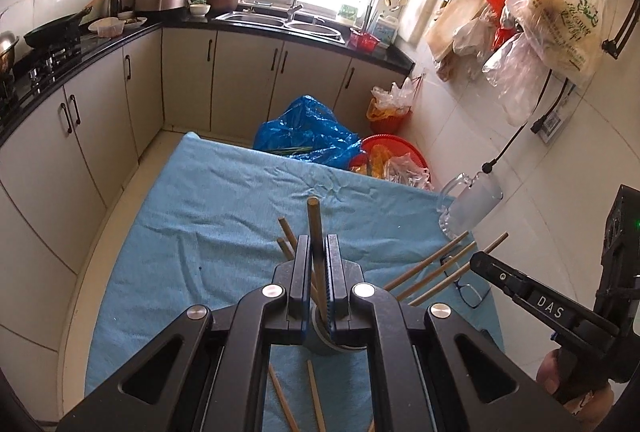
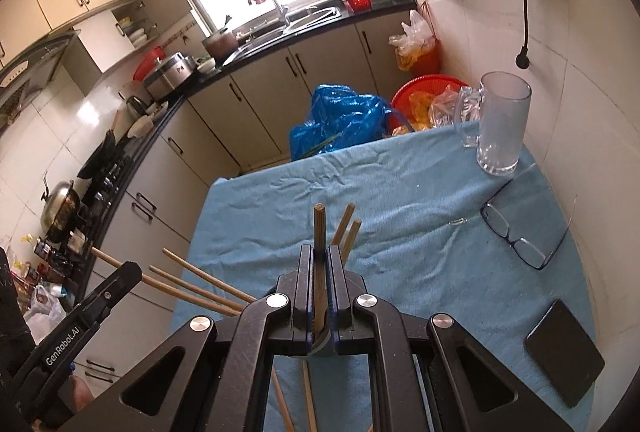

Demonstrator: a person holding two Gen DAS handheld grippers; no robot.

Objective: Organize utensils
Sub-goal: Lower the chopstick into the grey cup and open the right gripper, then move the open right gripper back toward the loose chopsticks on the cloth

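Observation:
Each gripper is shut on one wooden chopstick that stands up between its jaws, above the blue cloth. The left gripper (image 1: 318, 244) holds its chopstick (image 1: 314, 224); the right gripper (image 2: 319, 252) holds its chopstick (image 2: 319, 228). A small round holder (image 1: 332, 340) sits under the jaws, with more chopsticks (image 1: 432, 268) leaning out of it. They also show in the right wrist view (image 2: 200, 282). Two loose chopsticks (image 1: 316, 400) lie on the cloth near me. The right gripper's body (image 1: 532, 296) shows at the right of the left view.
A glass mug (image 2: 502, 123) stands at the table's far right corner. Eyeglasses (image 2: 512, 232) and a black phone (image 2: 564, 352) lie on the blue cloth (image 2: 400, 199). A blue bag (image 2: 340, 119) and red basket (image 2: 420, 87) sit beyond the table. Kitchen counters run along the left.

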